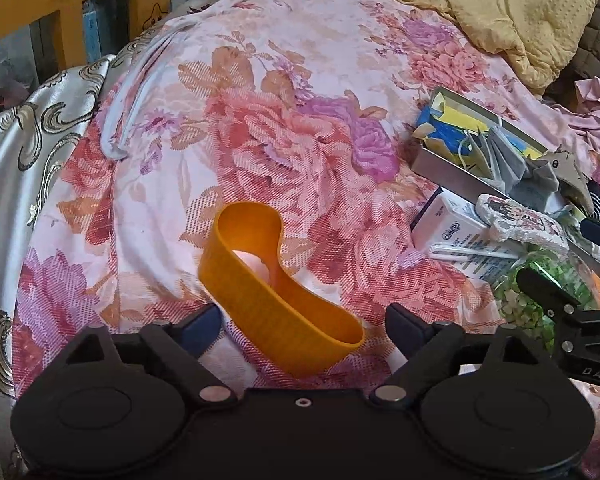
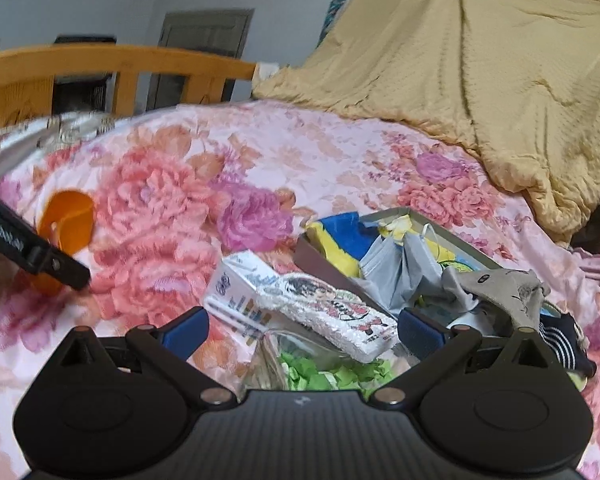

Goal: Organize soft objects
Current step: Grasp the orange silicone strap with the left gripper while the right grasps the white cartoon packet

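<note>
Two grippers over the bed [image 1: 260, 80]: left gripper [image 1: 300, 320] jaws wide, straddling the orange band [image 1: 276, 300] without gripping, likely lining up a pickup. Right gripper [image 2: 304, 328] jaws wide, empty, above the clutter. Beyond, metal box [image 2: 312, 256] already holds cloth items

Soft, even indoor light fills both views, casting only faint shadows. The left wrist view is sharp at centre; the right wrist view is smeared, worst on the wooden rail [image 2: 120, 60]. Fisheye distortion bends the edges, with dark vignetting in the corners
</note>
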The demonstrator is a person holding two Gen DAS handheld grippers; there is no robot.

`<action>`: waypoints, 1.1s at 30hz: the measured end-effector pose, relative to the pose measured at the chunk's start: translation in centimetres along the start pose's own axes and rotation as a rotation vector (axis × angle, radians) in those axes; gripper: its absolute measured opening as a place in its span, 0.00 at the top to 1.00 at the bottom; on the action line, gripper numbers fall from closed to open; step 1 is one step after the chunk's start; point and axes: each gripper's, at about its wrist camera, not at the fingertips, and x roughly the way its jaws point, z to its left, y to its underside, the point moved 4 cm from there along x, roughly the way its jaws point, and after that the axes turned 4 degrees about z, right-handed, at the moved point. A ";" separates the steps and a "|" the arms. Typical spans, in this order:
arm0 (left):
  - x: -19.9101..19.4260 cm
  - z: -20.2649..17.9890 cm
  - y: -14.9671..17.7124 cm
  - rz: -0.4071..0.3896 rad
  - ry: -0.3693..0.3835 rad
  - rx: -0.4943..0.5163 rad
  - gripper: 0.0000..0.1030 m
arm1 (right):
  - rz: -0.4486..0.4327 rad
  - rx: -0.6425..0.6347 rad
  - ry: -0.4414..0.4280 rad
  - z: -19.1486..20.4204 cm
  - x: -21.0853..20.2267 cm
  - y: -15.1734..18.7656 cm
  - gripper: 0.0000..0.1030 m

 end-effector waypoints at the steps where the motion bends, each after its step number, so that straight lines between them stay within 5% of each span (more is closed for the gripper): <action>1: 0.0 0.1 0.0 0.000 -0.004 -0.002 0.18 | 0.007 -0.016 0.007 0.1 0.2 0.0 0.01; 10: 0.2 0.7 0.2 0.006 -0.034 0.004 0.35 | 0.063 -0.107 0.050 0.4 2.6 -0.2 0.06; 17: -0.7 0.2 0.1 -0.013 -0.041 0.009 0.63 | 0.087 -0.108 0.043 0.1 4.0 -0.5 0.18; 25: -1.1 -0.9 -0.5 -0.035 -0.019 0.019 0.68 | 0.078 -0.105 0.024 -0.1 3.8 -0.7 0.35; 29: -1.5 -1.7 -0.5 -0.043 -0.001 0.024 0.70 | 0.086 -0.113 -0.019 0.6 3.5 -0.7 0.58; 33: -1.9 -2.4 -0.6 -0.052 0.010 0.035 0.72 | 0.077 -0.133 -0.023 1.0 3.3 -0.6 0.62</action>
